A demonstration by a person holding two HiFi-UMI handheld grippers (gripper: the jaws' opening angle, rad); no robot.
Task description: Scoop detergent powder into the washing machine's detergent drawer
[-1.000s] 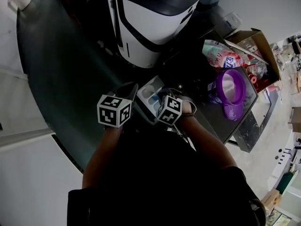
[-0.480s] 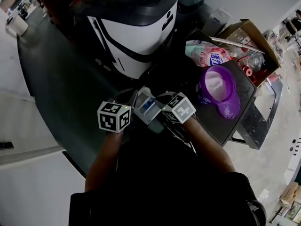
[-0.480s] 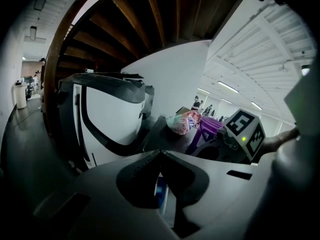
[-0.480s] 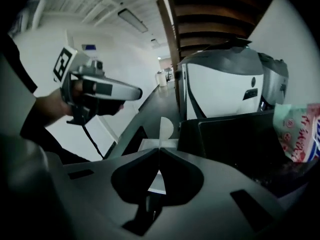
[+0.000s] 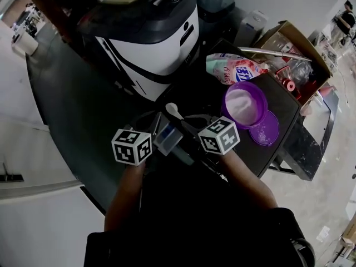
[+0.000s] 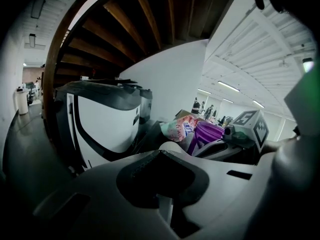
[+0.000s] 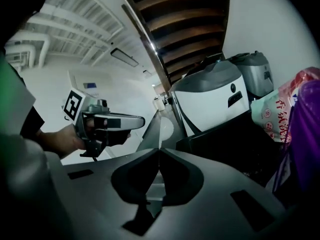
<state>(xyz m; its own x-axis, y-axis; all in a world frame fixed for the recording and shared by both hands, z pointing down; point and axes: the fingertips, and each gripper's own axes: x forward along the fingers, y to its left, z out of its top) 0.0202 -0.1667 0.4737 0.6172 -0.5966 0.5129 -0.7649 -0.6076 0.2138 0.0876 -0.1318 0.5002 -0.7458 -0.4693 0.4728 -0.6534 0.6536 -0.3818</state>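
I hold the grey detergent drawer, which has a blue compartment, between both grippers in front of the white and black washing machine. My left gripper is shut on the drawer's left side. My right gripper is shut on a thin grey wall at its right side. A white scoop pokes out past the drawer's far end. The open purple tub of white powder stands on the dark table to the right. In the right gripper view the left gripper faces mine.
The tub's purple lid lies beside it. A pink and blue detergent bag lies behind the tub. An open cardboard box of oddments stands at the far right. A dark floor mat lies to the left.
The head view has swung, so the machine and tub sit further left. The drawer has come away from the machine and tipped edge-on. The right gripper has shifted right. Both grips are unchanged.
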